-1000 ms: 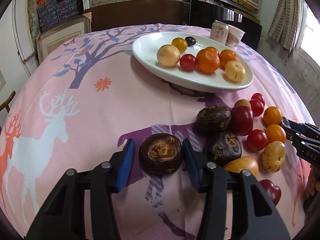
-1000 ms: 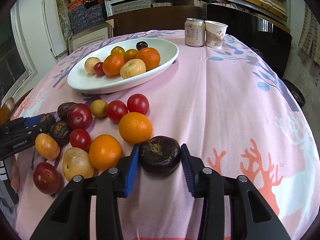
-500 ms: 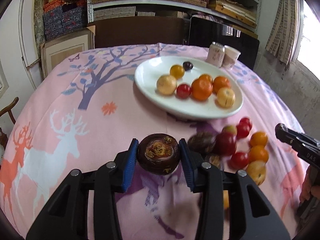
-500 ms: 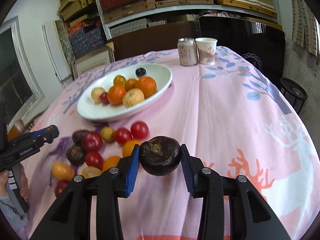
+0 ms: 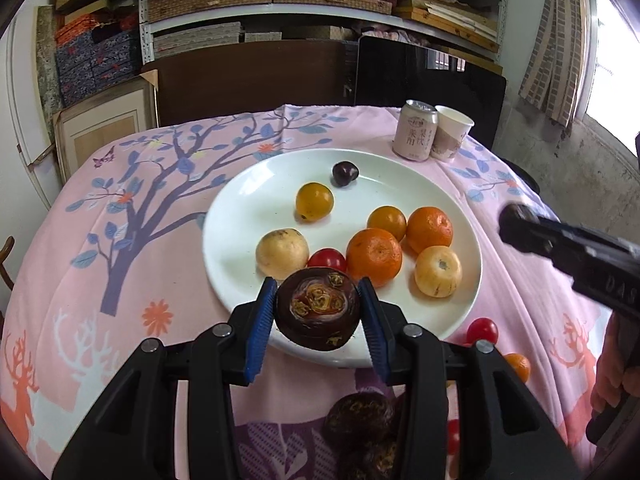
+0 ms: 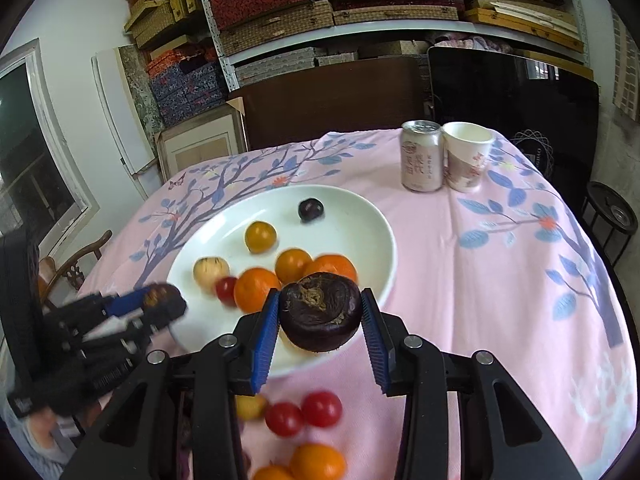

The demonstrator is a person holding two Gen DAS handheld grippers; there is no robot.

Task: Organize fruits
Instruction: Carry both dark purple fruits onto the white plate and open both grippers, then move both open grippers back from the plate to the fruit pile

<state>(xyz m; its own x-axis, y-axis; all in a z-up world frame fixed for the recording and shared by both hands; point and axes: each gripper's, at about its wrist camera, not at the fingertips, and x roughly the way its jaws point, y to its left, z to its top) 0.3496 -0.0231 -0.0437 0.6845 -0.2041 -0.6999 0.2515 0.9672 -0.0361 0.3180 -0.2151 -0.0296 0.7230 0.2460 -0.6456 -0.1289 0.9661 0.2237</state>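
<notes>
Water chestnuts [image 5: 317, 314] [image 6: 319, 316] — one clamped in each tool [image 5: 317, 322] [image 6: 320, 322] — hang above the white plate [image 5: 240, 216]; next, I'd guess: lower, release.

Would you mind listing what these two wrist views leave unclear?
- Left wrist view: dark brown fruits on the pink tablecloth are mostly hidden behind the left gripper.
- Right wrist view: the left gripper's load is motion-blurred.
- Right wrist view: the white plate's near rim is covered by the held dark round fruit.

Metal shelves [image 6: 360, 20] stacked with woven boxes line the white back wall [image 6: 80, 20], a dark wooden board [image 5: 248, 76] leaning below, daylight entering a window [image 5: 612, 40].
</notes>
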